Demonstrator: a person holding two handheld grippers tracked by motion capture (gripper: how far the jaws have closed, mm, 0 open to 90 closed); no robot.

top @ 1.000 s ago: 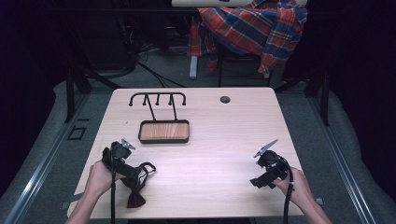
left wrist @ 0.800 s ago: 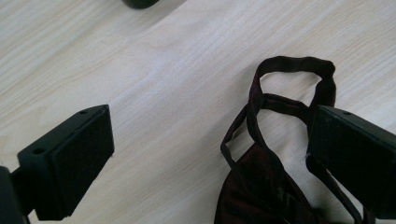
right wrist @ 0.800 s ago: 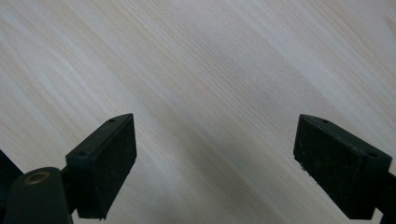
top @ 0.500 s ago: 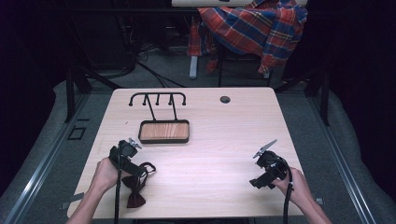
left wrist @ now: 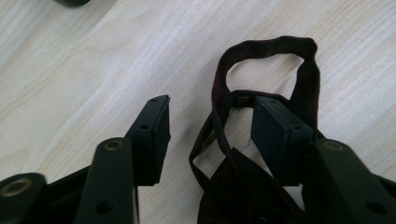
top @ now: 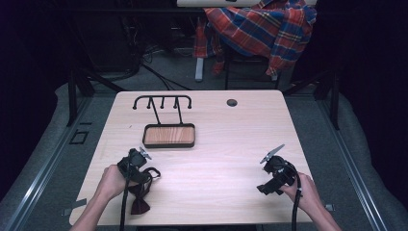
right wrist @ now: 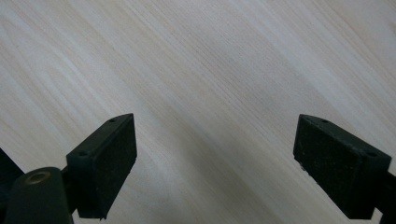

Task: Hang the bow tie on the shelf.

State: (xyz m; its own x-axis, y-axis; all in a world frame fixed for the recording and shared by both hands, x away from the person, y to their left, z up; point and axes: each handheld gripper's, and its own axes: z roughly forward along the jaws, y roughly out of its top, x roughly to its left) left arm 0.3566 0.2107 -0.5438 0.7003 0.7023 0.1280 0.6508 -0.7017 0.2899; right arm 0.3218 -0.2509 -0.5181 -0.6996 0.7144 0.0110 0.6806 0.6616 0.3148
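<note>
— What's on the wooden table (top: 216,159)?
— A dark bow tie (left wrist: 243,182), near the stand's tray (top: 169,135). The left gripper (left wrist: 210,126) has just been closing, strap between unpressed pads. The right gripper (right wrist: 215,158) gapes wide, far beyond.

Evenly lit from above across the pale worktop (top: 226,163) in the high view, with only faint, soft shadows beneath the stand's tray (top: 169,135). Deep darkness around the floor and corners, detail lost there; colours of the plaid shirt (top: 260,29) still bright at the top. Slightly soft and low in detail overall, straight edges little bent. In the left gripper view, sharp wood grain, a mild sheen at upper left, dark strap (left wrist: 224,88) near black with little texture. In the right gripper view, diffuse brightness at the top, dimmer toward the bottom, pads (right wrist: 109,158) matte and clear, no glare.
</note>
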